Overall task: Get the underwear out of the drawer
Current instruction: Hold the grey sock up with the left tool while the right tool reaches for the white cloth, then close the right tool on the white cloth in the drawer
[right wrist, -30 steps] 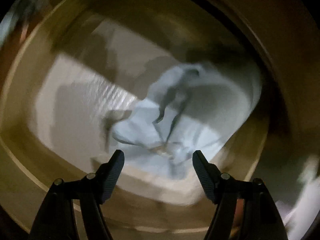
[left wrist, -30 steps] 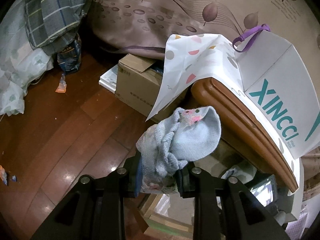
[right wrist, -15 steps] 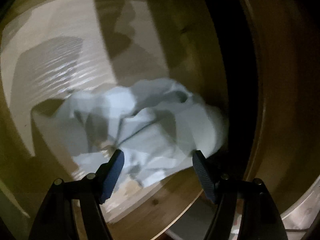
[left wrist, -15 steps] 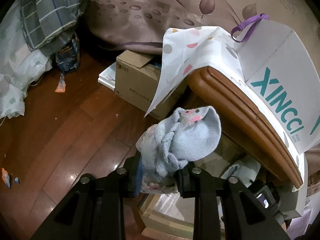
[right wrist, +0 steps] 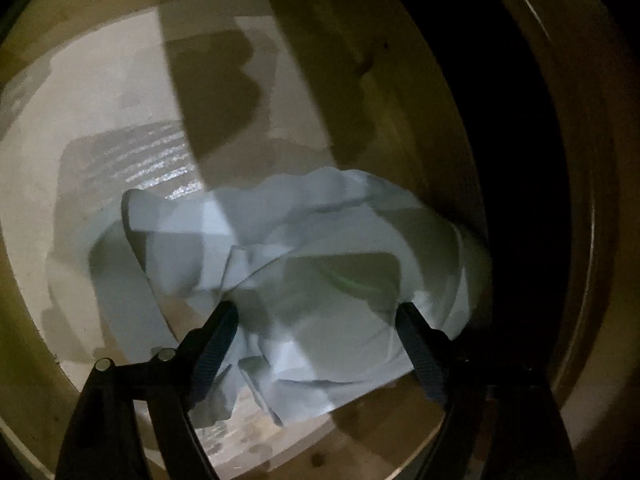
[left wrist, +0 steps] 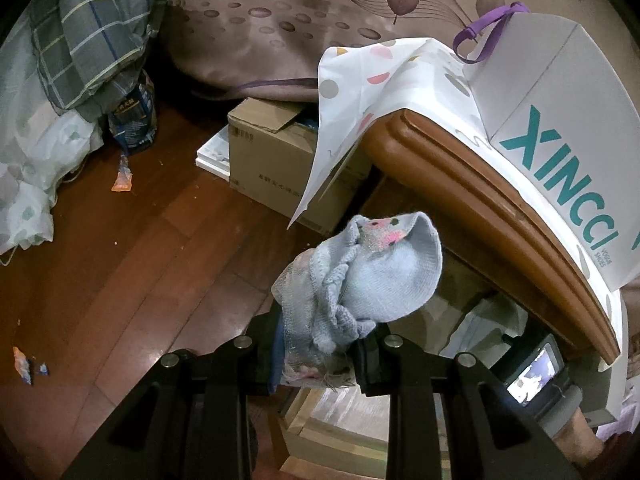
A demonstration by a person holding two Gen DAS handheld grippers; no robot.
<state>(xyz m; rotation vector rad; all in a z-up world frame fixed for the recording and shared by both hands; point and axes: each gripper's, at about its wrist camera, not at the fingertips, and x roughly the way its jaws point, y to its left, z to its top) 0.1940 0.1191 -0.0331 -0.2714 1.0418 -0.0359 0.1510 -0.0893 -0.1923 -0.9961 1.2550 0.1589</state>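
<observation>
In the left wrist view my left gripper [left wrist: 320,354] is shut on a bunched pale-blue knit garment [left wrist: 360,280] with pink spots, held up above the wooden floor [left wrist: 120,264]. In the right wrist view my right gripper [right wrist: 316,316] reaches down into the dim wooden drawer [right wrist: 400,80]. Its jaws are opening wide over a crumpled white underwear piece [right wrist: 280,264] lying on the drawer's pale liner; the fabric lies between the fingertips, which do not press on it. The right gripper's camera screen [left wrist: 532,376] shows at the lower right of the left wrist view.
A wooden cabinet top [left wrist: 480,200] carries a dotted cloth [left wrist: 380,80] and a white XINCCI bag [left wrist: 560,140]. A cardboard box [left wrist: 272,160] stands on the floor by the bed. Plaid and white bedding [left wrist: 60,80] is heaped at the left. Scraps [left wrist: 122,180] litter the floor.
My right gripper has sunk closer to the white underwear and rolled, and its jaws have widened around the fabric. The left gripper holds the blue garment nearly still.
</observation>
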